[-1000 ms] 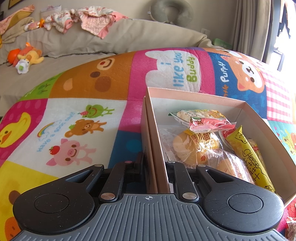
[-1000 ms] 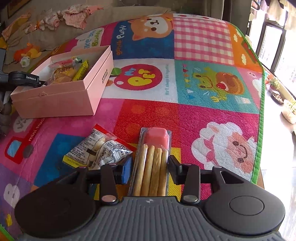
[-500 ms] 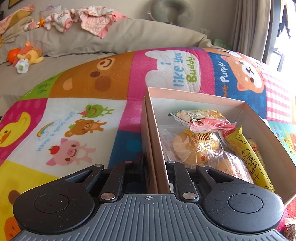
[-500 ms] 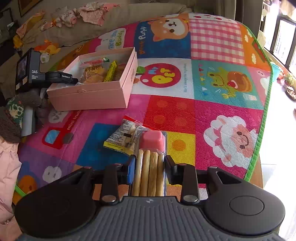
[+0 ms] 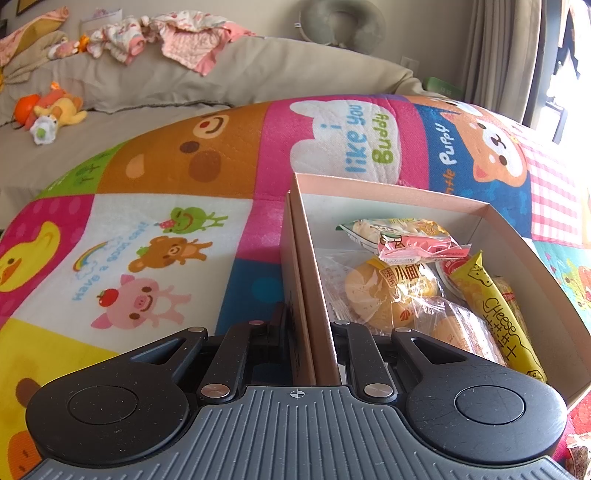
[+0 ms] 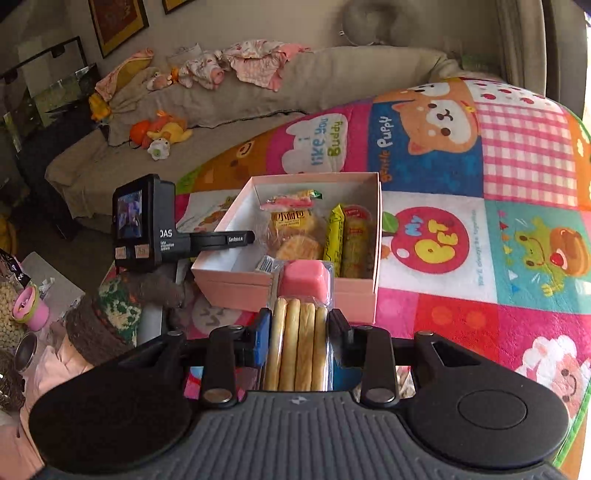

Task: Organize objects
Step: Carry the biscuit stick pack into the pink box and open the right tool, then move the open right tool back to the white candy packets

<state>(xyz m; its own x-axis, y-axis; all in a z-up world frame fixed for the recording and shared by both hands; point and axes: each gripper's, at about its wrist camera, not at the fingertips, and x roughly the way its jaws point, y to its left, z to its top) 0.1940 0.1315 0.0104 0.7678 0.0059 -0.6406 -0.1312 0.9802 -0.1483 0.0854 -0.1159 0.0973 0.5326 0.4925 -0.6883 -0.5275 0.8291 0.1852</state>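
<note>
Left wrist view: left gripper point(image 5: 308, 332) is nearly closed, its jaws clamped on the near side wall of the pink box point(image 5: 391, 192), one finger outside the wall and one inside. Box sits on the colourful play mat point(image 5: 166, 229). Inside the box: a pink-and-white snack packet point(image 5: 402, 238) at the far end, wrapped buns point(image 5: 391, 291) in the middle, a yellow cheese stick packet point(image 5: 495, 317) along the right side. Beige sofa point(image 5: 258, 74) behind the mat, with a plush toy point(image 5: 51, 110) and crumpled clothes point(image 5: 177, 33) on it.

Right wrist view: right gripper point(image 6: 299, 332) is closed down narrow on a clear biscuit-stick pack point(image 6: 299, 343); pads press both long sides. The pack holds four breadsticks with a pink dip cup point(image 6: 304, 278) at the far tip. Pack is lifted off the mat, in front of the box's near wall; the dip end overlaps that wall in the picture. Pink box is open, snacks inside. Left gripper, black with a small screen, is seen from the side gripping the box's left wall. A pink cup point(image 6: 31, 306) sits at far left.
</note>
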